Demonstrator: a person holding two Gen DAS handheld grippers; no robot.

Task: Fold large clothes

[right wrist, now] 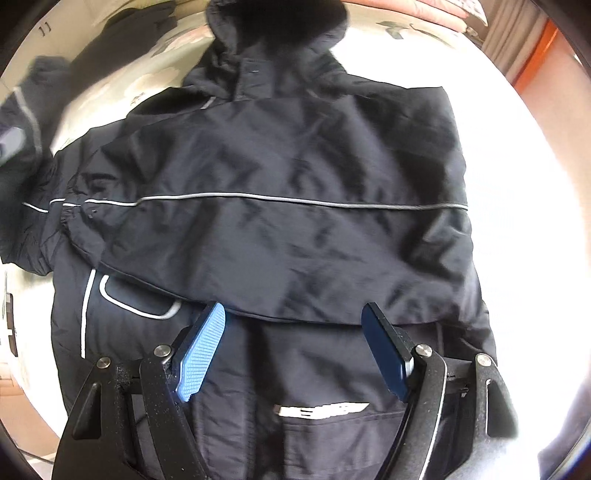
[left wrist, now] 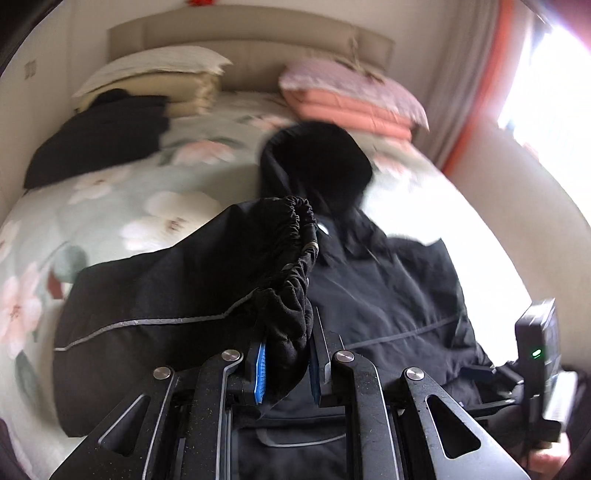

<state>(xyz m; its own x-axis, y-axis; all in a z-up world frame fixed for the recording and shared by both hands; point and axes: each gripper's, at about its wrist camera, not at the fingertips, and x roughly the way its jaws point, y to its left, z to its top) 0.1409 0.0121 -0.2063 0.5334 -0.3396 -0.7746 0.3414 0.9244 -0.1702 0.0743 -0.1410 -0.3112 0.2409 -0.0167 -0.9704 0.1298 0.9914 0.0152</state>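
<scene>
On the bed (left wrist: 122,192), over a floral quilt, a dark hooded jacket (right wrist: 295,155) lies spread flat, hood (left wrist: 317,162) toward the headboard (left wrist: 251,33). Its one sleeve is already laid across the chest, thin grey piping (right wrist: 295,200) running straight along it.

Over the jacket's near side the left gripper (left wrist: 286,363) pinches the other sleeve's gathered elastic cuff (left wrist: 291,258); the black fabric bunches thick between the blue-padded fingers (left wrist: 260,373), and the sleeve trails off to the left with its own grey piping. The cuff is held up above the jacket's body.

Above the lower half of the jacket, the right gripper (right wrist: 295,350) points steeply down, its fingers (right wrist: 201,350) spread wide with nothing between them, close over the cloth near the folded sleeve's lower edge.

Toward the headboard sit a stack of cream pillows (left wrist: 155,77) and a pink folded quilt (left wrist: 354,96), with another dark garment (left wrist: 99,133) lying beside the pillows. A curtain (left wrist: 476,85) hangs at the bright window on the right.
</scene>
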